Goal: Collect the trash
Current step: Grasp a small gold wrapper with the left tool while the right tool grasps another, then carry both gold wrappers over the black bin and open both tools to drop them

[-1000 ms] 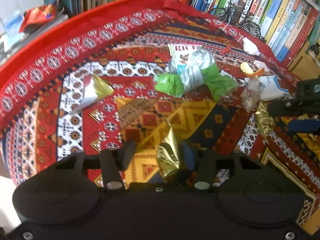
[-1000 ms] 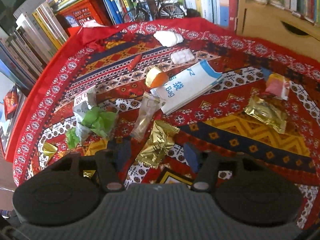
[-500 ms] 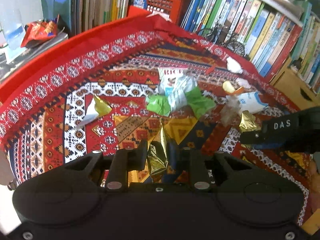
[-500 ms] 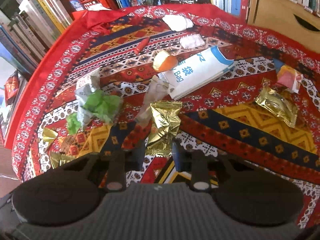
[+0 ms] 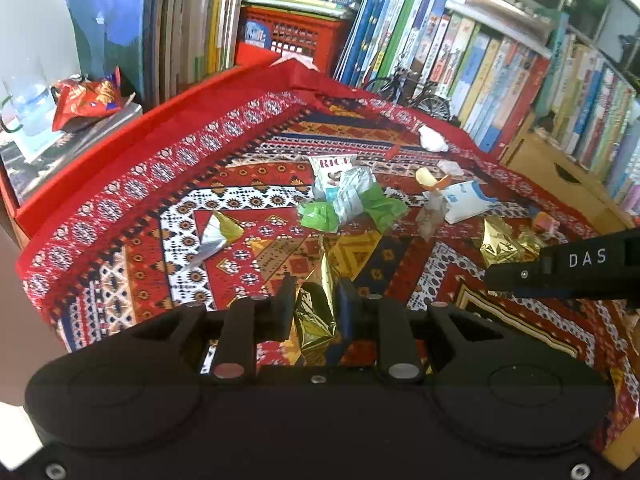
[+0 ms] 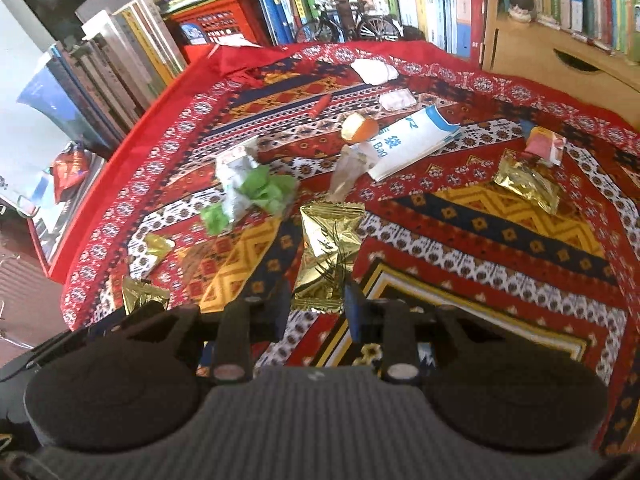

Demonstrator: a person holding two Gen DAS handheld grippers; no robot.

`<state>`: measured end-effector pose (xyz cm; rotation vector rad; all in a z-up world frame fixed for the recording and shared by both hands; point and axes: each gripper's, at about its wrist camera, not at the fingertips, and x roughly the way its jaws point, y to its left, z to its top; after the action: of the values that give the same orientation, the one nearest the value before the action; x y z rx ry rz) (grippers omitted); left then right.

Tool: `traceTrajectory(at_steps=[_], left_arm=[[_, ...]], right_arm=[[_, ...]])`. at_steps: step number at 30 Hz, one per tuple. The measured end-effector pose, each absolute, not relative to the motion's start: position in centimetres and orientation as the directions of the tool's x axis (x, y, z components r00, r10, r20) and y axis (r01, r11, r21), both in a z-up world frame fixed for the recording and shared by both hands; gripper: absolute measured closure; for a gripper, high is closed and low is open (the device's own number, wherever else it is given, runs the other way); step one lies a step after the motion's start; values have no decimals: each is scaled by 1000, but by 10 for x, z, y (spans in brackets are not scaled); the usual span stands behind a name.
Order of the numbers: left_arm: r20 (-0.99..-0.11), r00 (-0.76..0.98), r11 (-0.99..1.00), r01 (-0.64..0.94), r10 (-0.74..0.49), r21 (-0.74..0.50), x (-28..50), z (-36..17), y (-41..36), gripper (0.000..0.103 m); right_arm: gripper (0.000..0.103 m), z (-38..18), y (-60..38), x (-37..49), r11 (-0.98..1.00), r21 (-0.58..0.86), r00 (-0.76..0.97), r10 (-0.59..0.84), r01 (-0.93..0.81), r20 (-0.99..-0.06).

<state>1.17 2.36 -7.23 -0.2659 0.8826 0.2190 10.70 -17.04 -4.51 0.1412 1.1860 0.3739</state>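
My left gripper (image 5: 315, 293) is shut on a crumpled gold foil wrapper (image 5: 314, 312), held just above the patterned red cloth (image 5: 168, 184). My right gripper (image 6: 317, 297) is shut on the lower end of a flat gold packet (image 6: 326, 248), also raised off the cloth. In the left wrist view the right gripper's black side (image 5: 568, 268) comes in from the right with that gold packet (image 5: 500, 244). Still lying on the cloth are green paper with a crumpled silver bag (image 5: 352, 204), a white bag (image 6: 408, 142), orange peel (image 6: 356, 126), another gold packet (image 6: 528, 184) and a pink wrapper (image 6: 546, 146).
Rows of books (image 5: 460, 52) ring the table's far side, with a red crate (image 5: 292, 36) and a model bicycle (image 6: 348, 26). A wooden drawer unit (image 6: 560, 64) stands at the right. A white tissue (image 6: 374, 70) and a small foil scrap (image 5: 218, 232) lie on the cloth.
Both grippers' jaws have closed on their gold wrappers. Both hands have risen, lifting the wrappers off the cloth, and more of the bookshelves has come into view.
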Motion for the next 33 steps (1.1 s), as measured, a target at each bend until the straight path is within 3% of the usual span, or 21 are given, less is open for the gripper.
traceTrajectory(at_steps=[15,33], left_arm=[[-788,614,960,-239,33,-146,-93,-52,58,82],[-865,499,950,-288,44,-118,-209,-106,106,82]], right_arm=[[69,-19,-144,-4,942,275,360,328,-193,-873],[69,-67,-76,-134,910,300,229,369,-286,-901]])
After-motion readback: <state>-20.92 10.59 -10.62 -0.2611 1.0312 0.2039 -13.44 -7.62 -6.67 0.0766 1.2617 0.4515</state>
